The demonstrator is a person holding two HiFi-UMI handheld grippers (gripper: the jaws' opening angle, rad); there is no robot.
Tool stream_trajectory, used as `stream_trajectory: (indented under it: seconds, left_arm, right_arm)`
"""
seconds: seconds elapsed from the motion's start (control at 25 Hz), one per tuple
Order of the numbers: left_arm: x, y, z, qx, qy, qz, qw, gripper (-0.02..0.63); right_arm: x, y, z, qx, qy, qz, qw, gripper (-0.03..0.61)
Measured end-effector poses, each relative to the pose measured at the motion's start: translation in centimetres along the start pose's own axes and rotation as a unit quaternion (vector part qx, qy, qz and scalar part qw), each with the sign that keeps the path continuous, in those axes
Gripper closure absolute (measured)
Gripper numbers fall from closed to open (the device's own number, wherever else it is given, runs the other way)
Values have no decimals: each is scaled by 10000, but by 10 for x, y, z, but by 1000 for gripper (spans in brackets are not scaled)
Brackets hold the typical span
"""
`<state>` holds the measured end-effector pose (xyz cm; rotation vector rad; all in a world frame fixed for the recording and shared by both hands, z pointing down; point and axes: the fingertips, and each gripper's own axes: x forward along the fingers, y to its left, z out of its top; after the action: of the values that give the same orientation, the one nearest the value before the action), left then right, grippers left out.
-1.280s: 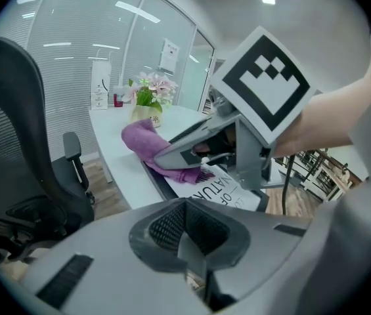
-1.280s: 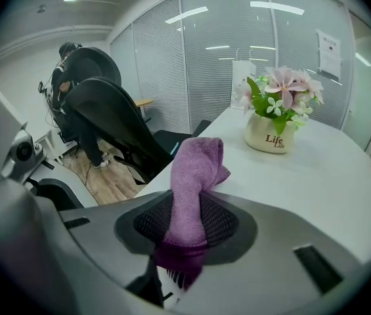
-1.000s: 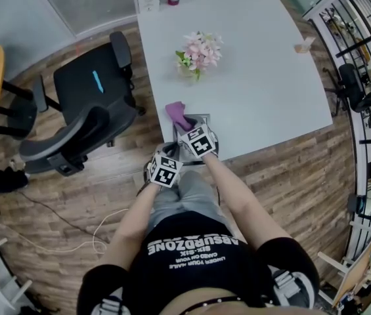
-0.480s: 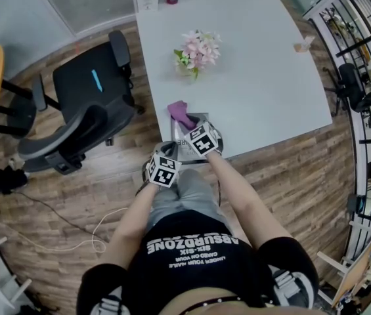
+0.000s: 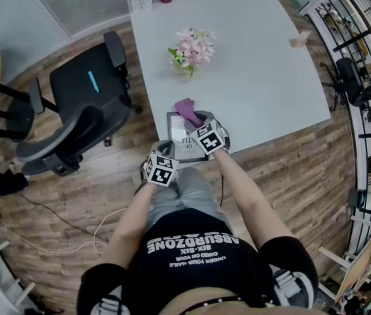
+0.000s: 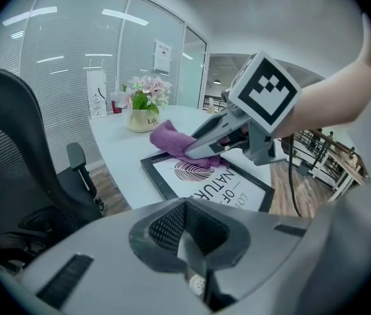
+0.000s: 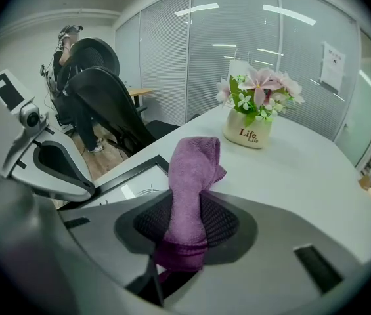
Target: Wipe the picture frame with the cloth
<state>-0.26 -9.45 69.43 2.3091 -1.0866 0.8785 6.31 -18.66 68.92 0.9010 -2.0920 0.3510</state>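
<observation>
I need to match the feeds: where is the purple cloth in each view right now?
Head view: cloth near the table's near edge, on the picture frame.
Left gripper view: centre, cloth on the frame's far end, under the right gripper.
Right gripper view: centre, cloth clamped between the fingers.
Shared landmark: the flower pot, beyond the cloth in all three.

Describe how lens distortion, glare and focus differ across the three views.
Head view: strong fisheye, the table edges bow outward, light is even. Left gripper view: dark round vignette, the left claw is soft up close, the picture frame is sharper. Right gripper view: ceiling lights glare on the glass wall, and the cloth in the right claw is crisp.
</observation>
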Motion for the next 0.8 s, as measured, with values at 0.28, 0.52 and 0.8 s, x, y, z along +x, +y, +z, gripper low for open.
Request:
stream_trajectory:
  seconds: [0.28, 0.52, 0.8]
  left_arm:
    - [1, -1, -1, 4, 25, 18, 10000, 598]
    - [1, -1, 1, 54, 30, 112, 9999, 598]
    - [1, 0, 1, 81, -11, 140, 9999, 598]
  right_arm:
    - [-7, -14, -7, 67, -2, -268, 9996, 440]
    - [-11, -12, -9, 230, -44, -263, 9994, 440]
    - [-18, -3, -17, 320, -96, -193, 9993, 440]
